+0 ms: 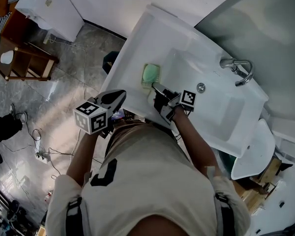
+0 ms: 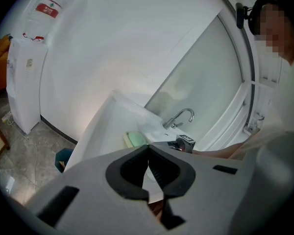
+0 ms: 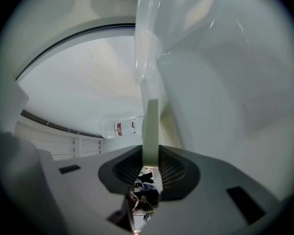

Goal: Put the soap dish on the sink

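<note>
The pale green soap dish (image 1: 150, 74) lies over the left ledge of the white sink (image 1: 137, 43); whether it rests on the ledge I cannot tell. My right gripper (image 1: 156, 86) is shut on its near edge. In the right gripper view the dish (image 3: 150, 126) shows edge-on, pinched between both pads of the right gripper (image 3: 150, 153). My left gripper (image 1: 122, 93) hovers off the sink's front-left edge. In its own view the left gripper (image 2: 148, 148) is shut with nothing in it, and the dish (image 2: 135, 139) lies beyond it.
A chrome faucet (image 1: 238, 68) and the drain (image 1: 201, 87) sit on the basin's far side. Left of the sink are a dark blue bin (image 1: 110, 60), a wooden stool (image 1: 19, 58), a white cabinet (image 1: 51, 9) and floor cables (image 1: 44, 154). A white oval fixture (image 1: 253, 151) stands to the right.
</note>
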`<state>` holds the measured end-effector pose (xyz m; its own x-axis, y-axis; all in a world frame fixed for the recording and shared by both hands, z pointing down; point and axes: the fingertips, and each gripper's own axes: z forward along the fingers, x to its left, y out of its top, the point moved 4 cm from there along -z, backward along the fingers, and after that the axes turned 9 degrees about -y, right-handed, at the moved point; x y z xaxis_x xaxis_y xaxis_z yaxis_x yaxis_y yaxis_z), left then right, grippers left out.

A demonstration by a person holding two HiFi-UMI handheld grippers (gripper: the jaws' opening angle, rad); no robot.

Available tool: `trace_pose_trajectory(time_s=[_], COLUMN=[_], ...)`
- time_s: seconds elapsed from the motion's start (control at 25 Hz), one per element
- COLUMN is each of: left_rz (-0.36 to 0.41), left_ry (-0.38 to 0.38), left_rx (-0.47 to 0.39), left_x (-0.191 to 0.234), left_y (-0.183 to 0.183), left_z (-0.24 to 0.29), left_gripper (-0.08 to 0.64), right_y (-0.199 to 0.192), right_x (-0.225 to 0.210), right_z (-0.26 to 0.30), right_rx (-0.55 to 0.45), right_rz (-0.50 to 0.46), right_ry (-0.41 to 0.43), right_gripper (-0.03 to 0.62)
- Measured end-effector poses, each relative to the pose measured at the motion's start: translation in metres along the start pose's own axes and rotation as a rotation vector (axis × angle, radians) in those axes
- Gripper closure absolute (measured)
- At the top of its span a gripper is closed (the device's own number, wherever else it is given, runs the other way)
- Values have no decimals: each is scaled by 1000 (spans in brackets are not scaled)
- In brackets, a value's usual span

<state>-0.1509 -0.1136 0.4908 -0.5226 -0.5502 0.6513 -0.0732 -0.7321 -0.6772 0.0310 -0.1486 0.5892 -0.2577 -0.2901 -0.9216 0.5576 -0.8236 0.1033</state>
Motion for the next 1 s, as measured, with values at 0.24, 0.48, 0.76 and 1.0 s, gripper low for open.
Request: trace_pose_trajectory(time_s=[0.24, 0.48, 0.76, 1.0], left_rz=[7, 7, 3, 1], left_ry=[-19, -20, -3, -10], left_rx=[9, 13, 7, 16], left_x=[-5, -8, -8, -11], left_y=[-2, -5, -10, -13], left_z=[5, 5, 2, 3], left_gripper=[540, 540, 540, 540], right_y=[0, 4, 11, 18], right_x=[-2, 0, 0, -3], right_z=[2, 5, 8, 10], right_rx=[-4, -23, -62, -105], right_rz=[-4, 2, -12, -20], right_ry=[-15, -32, -76, -99], right_gripper=[503, 503, 503, 512])
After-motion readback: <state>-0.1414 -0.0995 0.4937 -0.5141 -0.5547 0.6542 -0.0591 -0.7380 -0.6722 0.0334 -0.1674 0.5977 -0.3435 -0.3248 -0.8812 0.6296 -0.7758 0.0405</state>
